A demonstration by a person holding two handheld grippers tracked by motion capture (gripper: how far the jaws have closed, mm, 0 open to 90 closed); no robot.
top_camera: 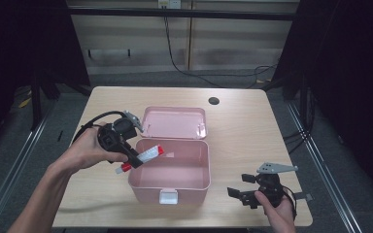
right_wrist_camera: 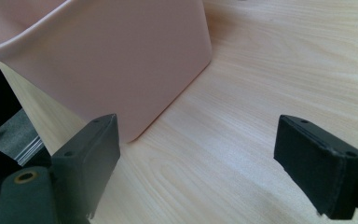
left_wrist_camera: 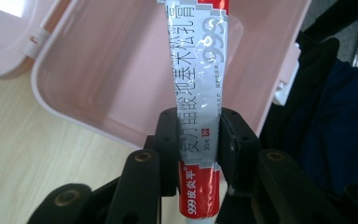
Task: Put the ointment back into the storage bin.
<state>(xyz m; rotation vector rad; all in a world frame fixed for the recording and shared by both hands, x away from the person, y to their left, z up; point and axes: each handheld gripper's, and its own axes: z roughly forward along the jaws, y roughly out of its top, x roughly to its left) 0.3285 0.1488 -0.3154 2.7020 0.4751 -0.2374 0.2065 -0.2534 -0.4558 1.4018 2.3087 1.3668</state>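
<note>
High view: left gripper (top_camera: 132,158) held over the left rim of the pink box (top_camera: 194,182), jaws clamped on a silver-and-red ointment tube (top_camera: 148,155). Tube lay slanted, red tip over the box's open interior, other end out past the left wall. Lid (top_camera: 175,123) folded back flat toward the table's (top_camera: 243,121) far edge. Box sat mid-table, white latch (top_camera: 168,196) facing the near edge. Right gripper (top_camera: 245,190) low by the near right corner, well apart from the box, jaws spread.

Left gripper view: jaws pinched the tube's (left_wrist_camera: 196,98) flat printed body just above its red band. Foil creased and slightly dented at the pads. Judged light, soft, crushable, glossy enough to slip; best taken across the flat faces near the firmer end, gently.

Right gripper view: jaws released wide over bare wood, nothing between. Box corner (right_wrist_camera: 121,60) just ahead of the left-hand jaw, not touching as far as could be told.
</note>
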